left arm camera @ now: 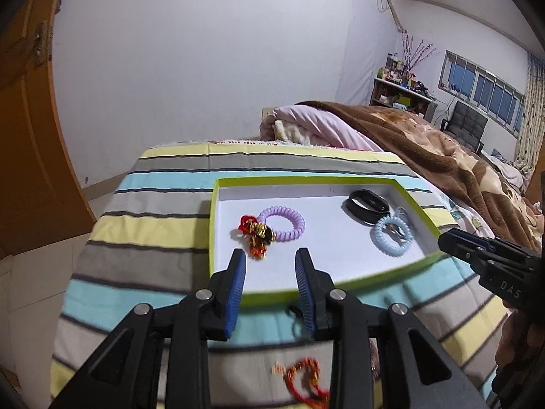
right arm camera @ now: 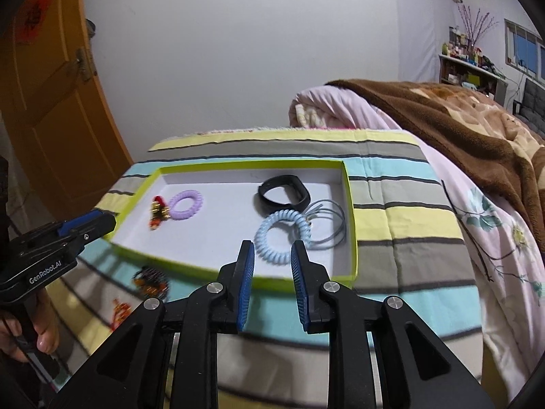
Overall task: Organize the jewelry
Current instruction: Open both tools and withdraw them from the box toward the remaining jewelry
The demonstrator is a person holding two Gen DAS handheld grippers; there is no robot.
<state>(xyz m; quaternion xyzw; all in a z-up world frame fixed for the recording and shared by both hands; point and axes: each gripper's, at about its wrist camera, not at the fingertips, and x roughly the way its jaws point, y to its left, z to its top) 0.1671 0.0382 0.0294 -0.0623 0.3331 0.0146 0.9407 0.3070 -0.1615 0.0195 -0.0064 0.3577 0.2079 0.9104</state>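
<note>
A shallow box with a lime-green rim (left arm camera: 218,228) (right arm camera: 352,225) lies on the striped bedspread. Inside it are a purple coil bracelet (left arm camera: 282,222) (right arm camera: 186,204) beside a red-and-gold charm (left arm camera: 256,233) (right arm camera: 157,213), a black band (left arm camera: 366,204) (right arm camera: 282,194), a pale blue coil bracelet (left arm camera: 391,235) (right arm camera: 282,235) and thin grey rings (right arm camera: 327,225). My left gripper (left arm camera: 270,255) is open above the box's near edge, nothing between its fingers. My right gripper (right arm camera: 272,248) is open just short of the blue coil, also empty. A red-and-gold bracelet (left arm camera: 306,378) (right arm camera: 121,310) and a dark ornament (right arm camera: 151,283) lie on the bedspread outside the box.
A pink quilt (left arm camera: 316,126) and brown blanket (right arm camera: 460,126) are heaped on the bed behind and right of the box. An orange door (right arm camera: 51,102) stands at left. A hand (right arm camera: 30,337) holds the left gripper's handle. A cluttered shelf (left arm camera: 402,92) is far back.
</note>
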